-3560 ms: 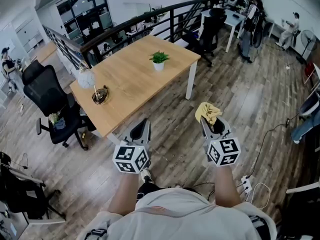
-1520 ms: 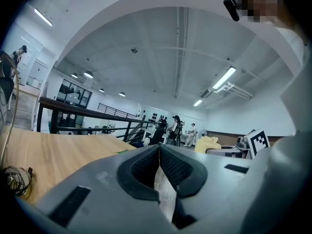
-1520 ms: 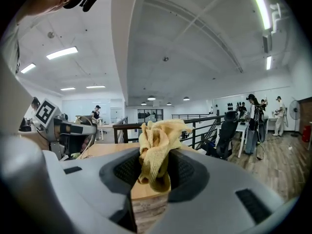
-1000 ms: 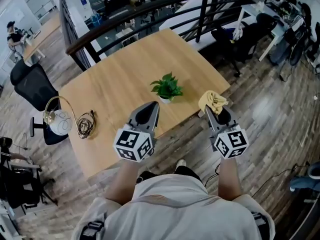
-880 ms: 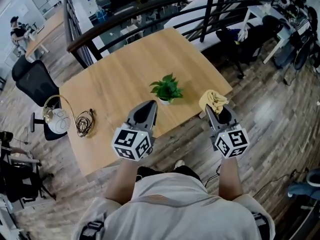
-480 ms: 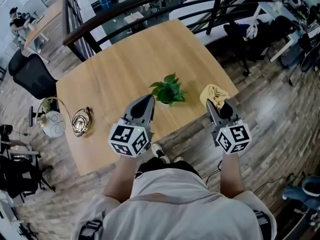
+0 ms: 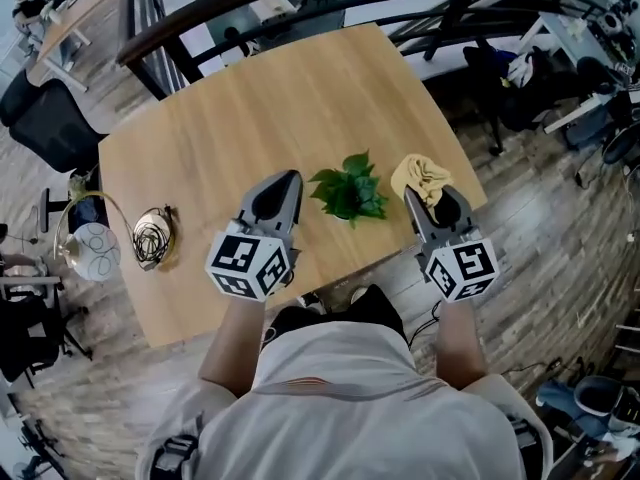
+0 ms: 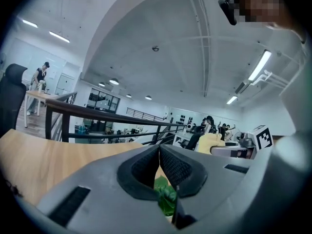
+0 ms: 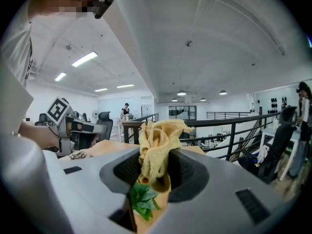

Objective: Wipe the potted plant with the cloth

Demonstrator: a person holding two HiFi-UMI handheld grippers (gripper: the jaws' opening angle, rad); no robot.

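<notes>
While the person is standing at the near edge of the table [image 7: 280,98], the left gripper [image 7: 283,181] is hovering just left of the potted plant [image 7: 348,193], jaws pressed together on nothing. The right gripper [image 7: 426,200] is pinching a yellow cloth [image 7: 420,176] just right of the plant. The plant is sitting upright between both grippers. Farther left, a coil of cable [image 7: 150,236] is lying on the table. A dark railing [image 7: 200,13] is running behind the far edge.
</notes>
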